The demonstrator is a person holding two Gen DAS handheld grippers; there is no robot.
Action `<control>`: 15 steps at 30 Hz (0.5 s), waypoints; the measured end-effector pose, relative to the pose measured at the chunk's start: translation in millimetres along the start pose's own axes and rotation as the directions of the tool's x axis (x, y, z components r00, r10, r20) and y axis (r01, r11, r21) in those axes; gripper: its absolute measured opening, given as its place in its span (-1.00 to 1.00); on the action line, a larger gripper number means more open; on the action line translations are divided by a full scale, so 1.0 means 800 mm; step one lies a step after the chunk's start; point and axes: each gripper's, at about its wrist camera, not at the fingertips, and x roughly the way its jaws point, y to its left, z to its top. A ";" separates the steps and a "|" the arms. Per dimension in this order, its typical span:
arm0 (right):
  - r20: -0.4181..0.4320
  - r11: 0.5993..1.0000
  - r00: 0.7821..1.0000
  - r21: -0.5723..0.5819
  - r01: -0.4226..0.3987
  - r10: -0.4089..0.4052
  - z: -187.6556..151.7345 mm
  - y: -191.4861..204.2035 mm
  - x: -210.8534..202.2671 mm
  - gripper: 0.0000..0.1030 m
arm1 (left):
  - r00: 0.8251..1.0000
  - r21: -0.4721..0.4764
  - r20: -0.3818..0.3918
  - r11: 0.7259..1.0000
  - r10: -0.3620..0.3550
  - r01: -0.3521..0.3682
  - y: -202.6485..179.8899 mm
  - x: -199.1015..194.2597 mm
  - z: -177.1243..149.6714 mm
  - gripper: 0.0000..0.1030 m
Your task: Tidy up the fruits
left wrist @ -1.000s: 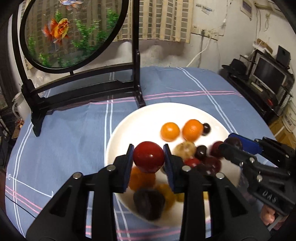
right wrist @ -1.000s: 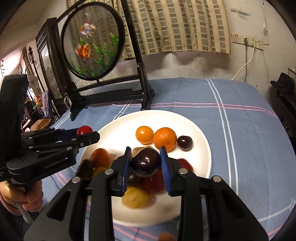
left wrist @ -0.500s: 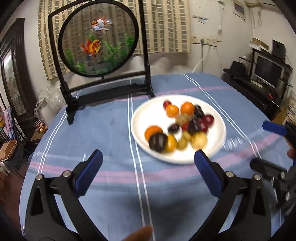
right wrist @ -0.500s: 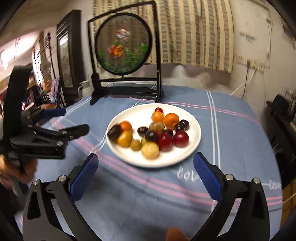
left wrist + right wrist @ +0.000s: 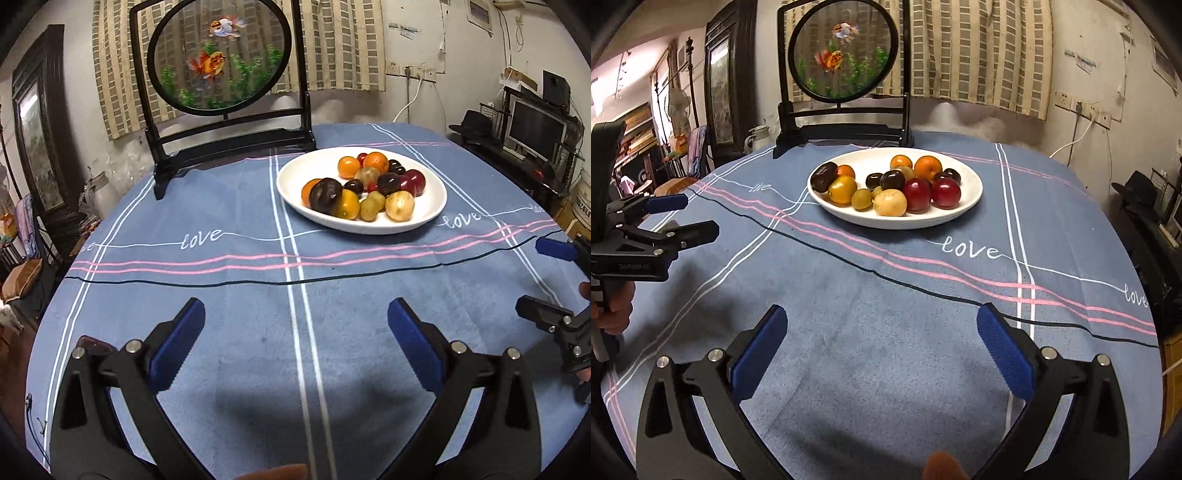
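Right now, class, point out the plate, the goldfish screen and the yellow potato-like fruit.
Plate (image 5: 971, 188), right wrist view, bare right rim.
Goldfish screen (image 5: 846, 51), right wrist view, round panel's centre.
Yellow fruit (image 5: 890, 202), right wrist view, its middle.

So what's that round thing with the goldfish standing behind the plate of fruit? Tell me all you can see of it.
The round goldfish screen in its black wooden-looking frame stands upright at the far edge of the blue striped tablecloth, behind the white oval plate of fruit. A see-through disc shows an orange goldfish, a paler one above it, and green water plants. Two posts and crossbars hold the disc; splayed feet rest on the cloth. Nothing else touches it.
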 end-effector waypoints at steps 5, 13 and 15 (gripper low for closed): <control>-0.016 1.000 1.000 -0.009 -0.001 0.000 -0.003 0.003 0.002 0.97 | 1.000 0.000 -0.022 1.000 -0.002 0.002 0.002 0.004 -0.004 0.96; -0.009 1.000 1.000 -0.005 0.004 -0.004 -0.002 0.003 0.001 0.97 | 1.000 0.006 -0.024 1.000 -0.021 0.021 -0.001 0.005 -0.007 0.96; -0.009 1.000 1.000 0.001 0.007 -0.007 -0.002 0.002 0.001 0.97 | 1.000 0.013 -0.025 1.000 -0.010 0.011 -0.002 0.006 -0.008 0.96</control>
